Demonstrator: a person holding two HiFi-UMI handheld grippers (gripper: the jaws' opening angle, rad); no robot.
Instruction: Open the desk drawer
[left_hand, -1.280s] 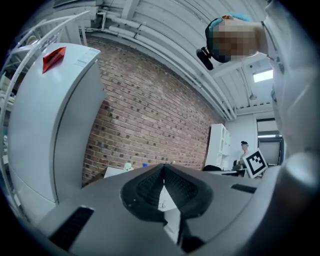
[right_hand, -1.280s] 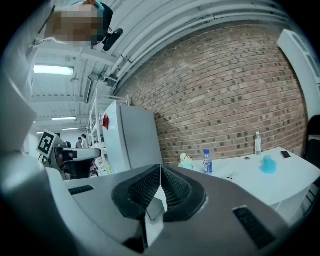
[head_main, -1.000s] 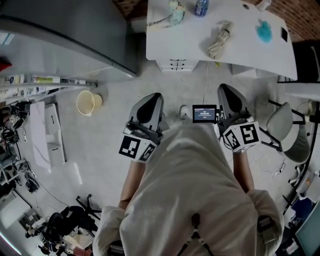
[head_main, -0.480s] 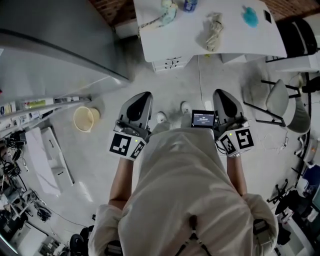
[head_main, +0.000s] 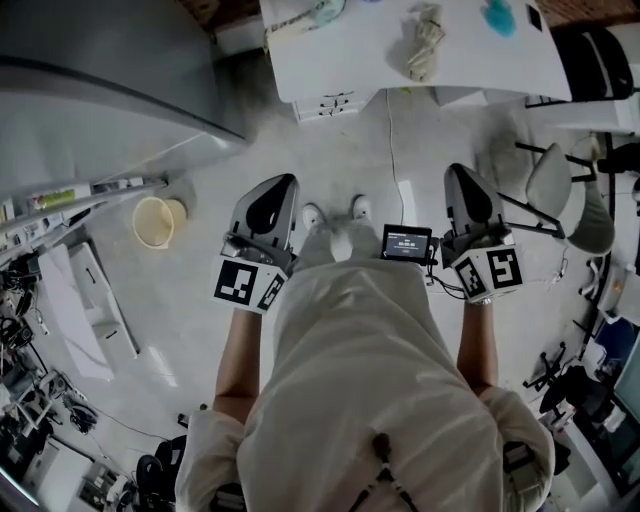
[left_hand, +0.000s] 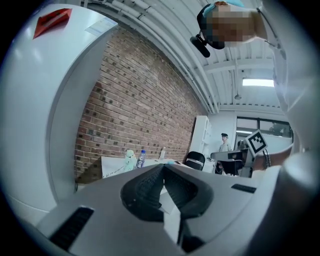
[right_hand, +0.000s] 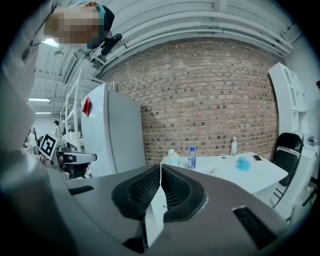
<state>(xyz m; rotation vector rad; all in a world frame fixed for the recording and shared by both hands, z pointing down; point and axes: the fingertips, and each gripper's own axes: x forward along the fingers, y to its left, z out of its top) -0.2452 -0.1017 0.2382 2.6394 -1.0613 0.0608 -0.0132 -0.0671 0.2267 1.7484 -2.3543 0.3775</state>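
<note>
Far left: big grey fridge (head_main: 100, 90), with a pale bucket (head_main: 153, 221) on the floor near it. My left tool (head_main: 281, 185) is held out roughly level over the floor. Jaws fully together, nothing in them; the left gripper view shows the pads meeting with only the room beyond. The drawer unit (head_main: 326, 104) sits under the left end of the white surface (head_main: 350, 60). It's well ahead of both tools and neither touches it. Its stacked fronts look flush, but they're too small for me to be sure. On the surface, left to right: a pale green toy (right_hand: 173, 157), a water bottle (right_hand: 192, 157), a crumpled cloth (head_main: 424, 38), a teal lump (head_main: 499, 16). The person's white shoes (head_main: 312, 214) show on the floor between the tools. A small screen (head_main: 406, 242) is mounted just beside the right tool (head_main: 457, 172). That tool's jaws are also closed tight and empty, pointing toward the surface. Right edge: a grey chair (head_main: 560, 190) near the surface's right end.
</note>
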